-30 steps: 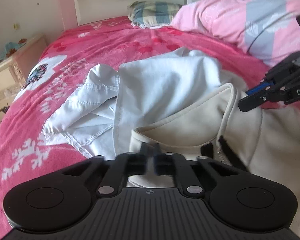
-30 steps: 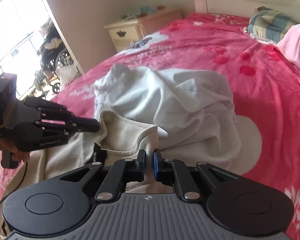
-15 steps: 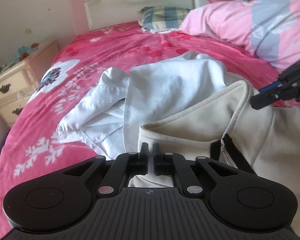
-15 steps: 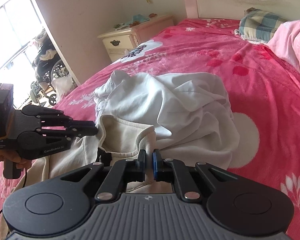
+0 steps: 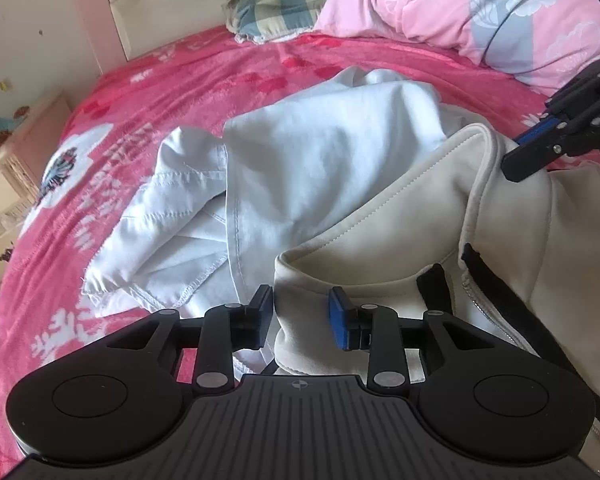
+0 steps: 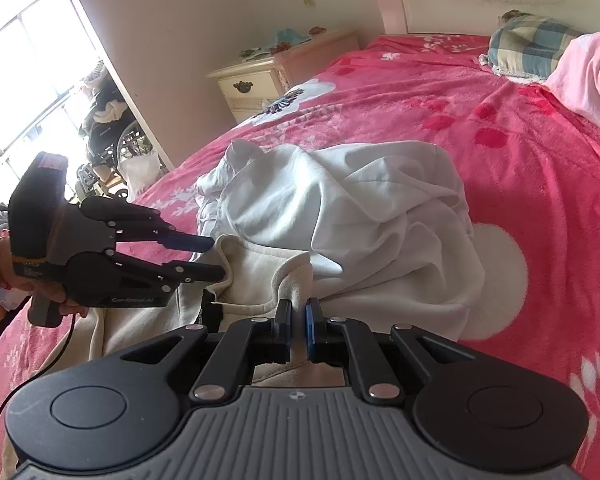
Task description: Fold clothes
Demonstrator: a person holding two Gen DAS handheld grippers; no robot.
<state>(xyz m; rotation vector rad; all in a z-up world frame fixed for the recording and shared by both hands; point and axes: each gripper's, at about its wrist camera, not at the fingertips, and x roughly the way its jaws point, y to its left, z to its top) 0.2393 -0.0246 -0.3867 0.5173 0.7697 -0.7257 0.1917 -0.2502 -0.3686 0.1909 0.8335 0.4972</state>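
The left gripper [image 5: 302, 318], clamped on the jacket [image 5: 400, 216] collar a moment ago, is now opened with the collar loose between its pads, while the right gripper [image 6: 298, 330] is kept pinched on the other collar edge, the jacket lying unfolded mid-bed [image 6: 540, 152] against the white garment [image 6: 360, 208], so a regrip is judged likely.

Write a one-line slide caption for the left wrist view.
Left gripper open around the cream jacket's collar, beside a white garment on the pink bedspread.

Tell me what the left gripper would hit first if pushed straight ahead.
The left gripper, open, already straddles the folded edge of the cream zip-up jacket, so it would press into that first. Beyond lies the white crumpled cotton garment, though depth is unclear.
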